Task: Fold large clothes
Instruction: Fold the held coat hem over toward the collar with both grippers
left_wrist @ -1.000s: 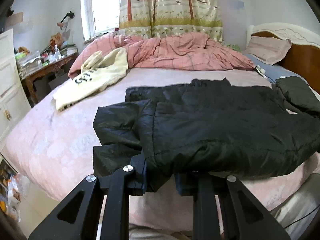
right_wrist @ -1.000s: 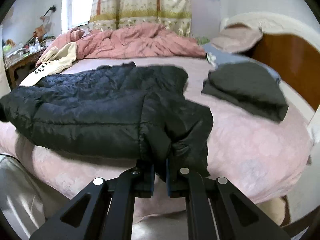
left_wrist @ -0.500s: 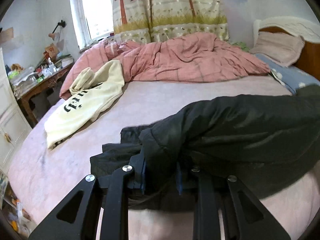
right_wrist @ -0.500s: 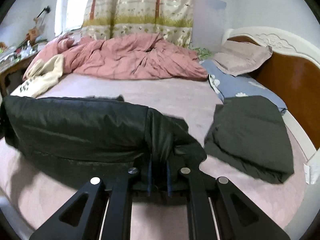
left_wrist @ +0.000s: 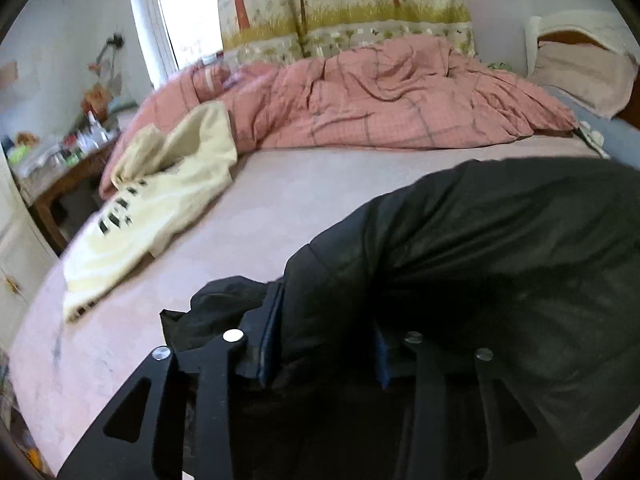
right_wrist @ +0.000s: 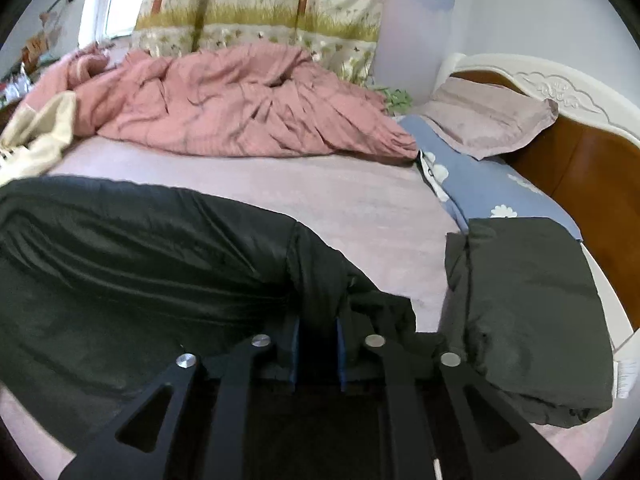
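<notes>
A black puffy jacket lies across the pink bed sheet, its near edge lifted and carried over toward the far side. My left gripper is shut on the jacket's left corner. My right gripper is shut on the jacket's right corner; the jacket spreads to the left in that view. The cloth hides both pairs of fingertips.
A cream sweatshirt with black letters lies at the bed's left. A rumpled pink quilt is heaped at the back. A folded dark garment lies at the right, near a pillow and the wooden headboard. A cluttered desk stands left of the bed.
Both grippers have moved up and forward over the bed, carrying the jacket's near edge with them. The jacket has doubled over from lying flat.
</notes>
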### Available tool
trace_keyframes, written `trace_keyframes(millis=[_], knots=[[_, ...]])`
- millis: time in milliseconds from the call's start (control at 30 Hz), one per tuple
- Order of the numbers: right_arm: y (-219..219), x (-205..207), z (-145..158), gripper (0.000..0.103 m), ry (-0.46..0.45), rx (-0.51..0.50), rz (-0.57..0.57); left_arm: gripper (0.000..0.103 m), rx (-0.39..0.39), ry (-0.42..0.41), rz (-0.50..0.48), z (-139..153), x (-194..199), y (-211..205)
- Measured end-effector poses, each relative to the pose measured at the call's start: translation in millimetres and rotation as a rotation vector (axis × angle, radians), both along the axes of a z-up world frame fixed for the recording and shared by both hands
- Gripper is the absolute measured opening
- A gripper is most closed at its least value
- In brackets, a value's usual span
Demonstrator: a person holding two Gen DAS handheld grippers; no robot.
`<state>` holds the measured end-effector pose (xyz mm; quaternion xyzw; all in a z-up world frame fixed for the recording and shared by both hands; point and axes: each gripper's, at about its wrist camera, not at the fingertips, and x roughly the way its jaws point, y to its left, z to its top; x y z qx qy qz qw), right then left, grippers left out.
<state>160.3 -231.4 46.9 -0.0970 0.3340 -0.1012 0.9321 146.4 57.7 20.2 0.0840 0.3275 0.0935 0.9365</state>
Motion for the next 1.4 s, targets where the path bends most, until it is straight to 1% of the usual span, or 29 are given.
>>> trace_keyframes(millis=[33,67,100,133,167,200,267,300,333,367,400,433,467,500,533,567,633,700,767,833,867,900,967,1033,1100,1200,1267,1300,1400], knots=[[0.4,-1.5,-1.0,0.029,-0.02,-0.011,-0.008,0.052,0.037,-0.015,0.017,-0.1,-3.3,-2.0],[0.3,-4.0,1.2,0.038,-0.051,-0.021,-0.019,0.071,0.094,-0.021,0.044,0.4,-5.5,-3.6],[-2.3,-7.5,7.2,0.055,-0.099,-0.033,-0.06,0.08,0.144,-0.033,0.058,3.2,-9.3,-5.4],[-7.2,-11.3,15.8,0.066,-0.151,-0.029,-0.108,0.081,0.164,-0.058,0.052,9.0,-15.2,-4.8],[-13.3,-18.3,26.1,0.081,-0.213,0.0,-0.134,0.082,0.162,-0.082,0.046,15.7,-20.5,-1.5],[-20.0,-27.9,37.3,0.086,-0.279,0.051,-0.136,0.083,0.138,-0.115,0.048,25.7,-28.7,4.8],[-32.2,-45.5,55.0,0.087,-0.364,0.155,-0.123,0.091,0.059,-0.183,0.049,45.7,-43.6,20.2],[-37.9,-53.2,63.3,0.087,-0.392,0.212,-0.098,0.091,0.006,-0.237,0.046,57.7,-54.4,29.1],[-43.1,-60.7,71.1,0.087,-0.41,0.278,-0.046,0.09,-0.042,-0.276,0.032,66.8,-62.3,35.5],[-46.1,-65.3,77.0,0.087,-0.406,0.343,0.027,0.081,-0.086,-0.293,0.001,72.9,-67.3,39.4],[-47.0,-66.3,80.7,0.087,-0.375,0.408,0.103,0.06,-0.145,-0.284,-0.066,79.5,-70.8,43.6],[-46.5,-62.8,80.7,0.087,-0.306,0.483,0.181,0.053,-0.175,-0.262,-0.103,83.2,-71.6,45.2],[-42.5,-55.7,76.8,0.087,-0.208,0.538,0.237,0.047,-0.193,-0.247,-0.122,85.0,-70.6,46.2],[-33.7,-45.0,67.1,0.087,-0.073,0.557,0.262,0.046,-0.224,-0.233,-0.152,85.8,-68.4,48.0],[-26.6,-37.4,57.3,0.087,0.003,0.537,0.246,0.046,-0.255,-0.209,-0.193,84.3,-62.6,48.2],[-22.3,-33.2,50.7,0.087,0.02,0.515,0.23,0.048,-0.283,-0.175,-0.231,80.4,-53.2,47.9],[-14.3,-15.9,33.7,0.087,0.011,0.431,0.166,0.048,-0.285,-0.133,-0.245,68.5,-28.8,45.6],[-11.2,6.0,17.7,0.087,0.051,0.386,0.138,0.047,-0.245,-0.111,-0.194,49.5,-3.8,49.7],[-15.3,30.2,-2.4,0.087,0.098,0.382,0.135,0.047,-0.212,-0.118,-0.125,27.3,12.4,60.4],[-21.9,38.9,-20.1,0.087,0.092,0.388,0.124,0.047,-0.22,-0.095,-0.07,6.7,23.1,73.7],[-23.6,40.9,-24.9,0.087,0.085,0.382,0.13,0.053,-0.228,-0.076,-0.058,-2.5,30.3,80.5],[-23.7,42.9,-28.3,0.087,0.072,0.365,0.139,0.068,-0.225,-0.058,-0.033,-11.2,37.6,86.8],[-24.9,50.7,-29.7,0.087,0.025,0.322,0.142,0.081,-0.228,-0.028,0.018,-22.6,44.5,96.1],[-27.2,50.8,-31.3,0.087,-0.008,0.282,0.107,0.081,-0.314,0.002,0.021,-31.3,51.4,106.7],[-33.7,51.1,-34.7,0.087,-0.017,0.281,0.073,0.084,-0.362,0.026,0.036,-36.6,54.1,111.8],[-43.7,51.4,-40.4,0.089,-0.005,0.33,0.062,0.089,-0.371,0.05,0.048,-44.7,54.0,112.3],[-47.4,52.9,-47.3,0.093,-0.003,0.346,0.059,0.097,-0.376,0.066,0.065,-49.2,55.5,113.6],[-46.8,53.5,-51.2,0.097,0.003,0.346,0.057,0.099,-0.381,0.072,0.07,-50.0,55.5,113.6],[-47.1,57.8,-60.5,0.101,0.028,0.353,0.042,0.1,-0.385,0.092,0.082,-54.6,57.8,113.1]])
